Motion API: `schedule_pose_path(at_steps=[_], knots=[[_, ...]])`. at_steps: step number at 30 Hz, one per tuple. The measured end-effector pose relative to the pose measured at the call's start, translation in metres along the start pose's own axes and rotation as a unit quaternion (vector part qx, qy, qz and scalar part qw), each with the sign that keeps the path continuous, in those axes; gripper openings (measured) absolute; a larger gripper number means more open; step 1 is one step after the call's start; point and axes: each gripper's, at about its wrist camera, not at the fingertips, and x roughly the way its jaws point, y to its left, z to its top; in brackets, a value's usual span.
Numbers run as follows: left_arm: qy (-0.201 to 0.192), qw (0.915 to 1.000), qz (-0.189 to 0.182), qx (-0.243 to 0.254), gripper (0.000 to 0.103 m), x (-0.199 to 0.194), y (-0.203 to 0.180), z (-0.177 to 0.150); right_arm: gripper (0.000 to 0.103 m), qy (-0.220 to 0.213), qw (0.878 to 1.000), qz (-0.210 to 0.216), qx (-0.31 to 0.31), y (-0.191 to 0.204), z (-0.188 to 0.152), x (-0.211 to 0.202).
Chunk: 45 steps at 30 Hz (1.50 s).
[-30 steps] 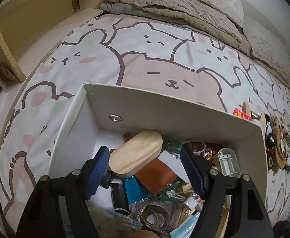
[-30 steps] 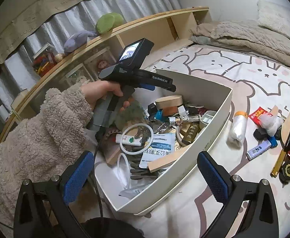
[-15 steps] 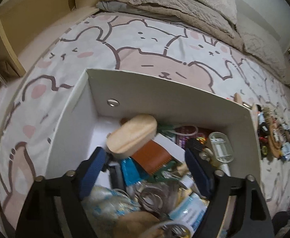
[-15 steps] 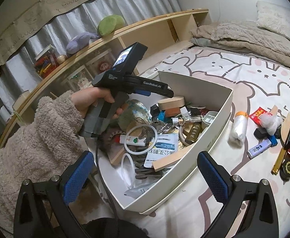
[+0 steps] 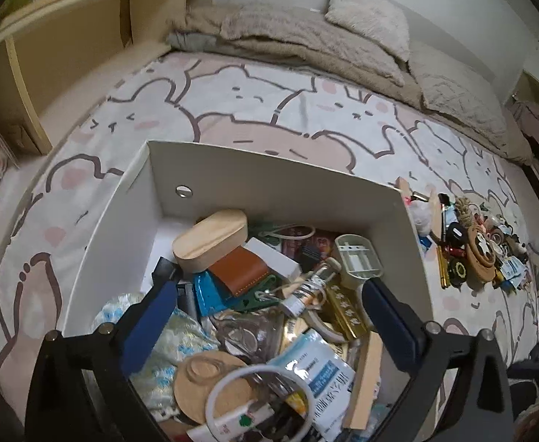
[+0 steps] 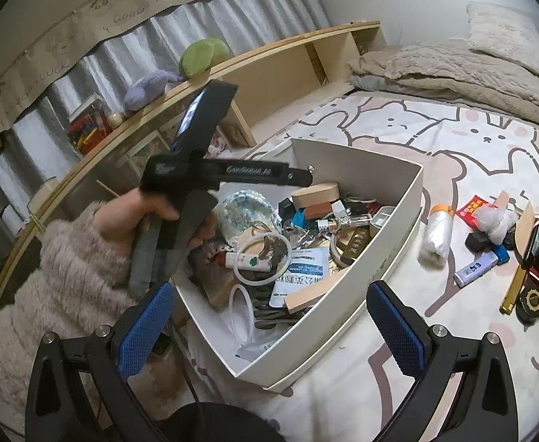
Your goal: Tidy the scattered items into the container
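Your left gripper [image 5: 266,313] hangs above the white container [image 5: 269,180] with its jaws wide; they have just been opening, and nothing sits between them. The oval wooden box [image 5: 210,237] lies inside, propped on the clutter toward the far wall, at about 11 o'clock from that gripper. Your right gripper [image 6: 269,316] is also spread wide and empty, poised over the container's near corner.

What is left to tidy lies on the bedspread [image 6: 435,140] at about 2 o'clock from your right gripper: a rolled white plastic bag [image 6: 437,235], a red packet [image 6: 475,208], a small white tube [image 6: 475,269] and a cluster of dark small things beyond.

The bag looks light and soft, so it will probably crumple and slip; pinch it across the middle of the roll. The tube looks stiff and smooth and may roll, so close across its width near the centre. The packet is flat and thin; you likely need to catch an edge. The container is already heaped, so lightweight pieces may slide off the pile.
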Motion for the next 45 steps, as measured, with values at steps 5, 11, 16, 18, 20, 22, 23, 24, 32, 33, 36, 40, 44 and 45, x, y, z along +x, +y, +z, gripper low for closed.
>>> schedule_pose_path(at_steps=[5, 11, 16, 18, 20, 22, 23, 24, 32, 33, 36, 40, 44, 45], knots=[[-0.027, 0.9995, 0.012, 0.014, 0.102, -0.017, -0.013, -0.011, 0.103, -0.007, 1.000, 0.000, 0.000, 0.001, 0.000, -0.007], [-0.061, 0.9974, 0.020, 0.034, 0.103, -0.045, -0.032, -0.022, 0.103, -0.020, 1.000, 0.001, -0.004, 0.003, -0.001, -0.017], [-0.084, 0.9952, 0.023, 0.044, 0.103, -0.067, -0.046, -0.032, 0.103, -0.029, 1.000, -0.001, -0.006, 0.005, -0.002, -0.026], [-0.092, 0.9942, 0.027, 0.047, 0.103, -0.074, -0.050, -0.035, 0.103, -0.035, 0.999, -0.003, -0.008, 0.006, -0.002, -0.031], [-0.101, 0.9931, 0.032, 0.050, 0.103, -0.082, -0.055, -0.039, 0.103, -0.040, 0.999, -0.005, -0.010, 0.007, -0.002, -0.035], [-0.111, 0.9917, 0.035, 0.053, 0.103, -0.091, -0.059, -0.043, 0.103, -0.047, 0.999, -0.008, -0.011, 0.008, -0.003, -0.041], [-0.117, 0.9910, 0.037, 0.054, 0.103, -0.095, -0.061, -0.045, 0.103, -0.051, 0.999, -0.009, -0.012, 0.008, -0.003, -0.044], [-0.123, 0.9901, 0.040, 0.056, 0.103, -0.100, -0.064, -0.047, 0.103, -0.056, 0.998, -0.011, -0.013, 0.009, -0.003, -0.048], [-0.157, 0.9846, 0.056, 0.052, 0.103, -0.138, -0.078, -0.070, 0.103, -0.078, 0.996, -0.031, -0.027, 0.016, -0.008, -0.073], [-0.162, 0.9838, 0.056, 0.053, 0.103, -0.144, -0.081, -0.073, 0.103, -0.080, 0.996, -0.035, -0.032, 0.018, -0.009, -0.076], [-0.172, 0.9826, 0.045, 0.055, 0.103, -0.157, -0.087, -0.081, 0.103, -0.088, 0.994, -0.042, -0.043, 0.022, -0.013, -0.085], [-0.187, 0.9799, 0.036, 0.059, 0.103, -0.175, -0.097, -0.094, 0.103, -0.099, 0.993, -0.047, -0.046, 0.025, -0.018, -0.097], [-0.206, 0.9756, 0.035, 0.066, 0.103, -0.193, -0.107, -0.110, 0.103, -0.113, 0.991, -0.060, -0.050, 0.025, -0.023, -0.110], [-0.209, 0.9751, 0.033, 0.066, 0.103, -0.196, -0.109, -0.113, 0.103, -0.116, 0.990, -0.065, -0.052, 0.025, -0.025, -0.113]])
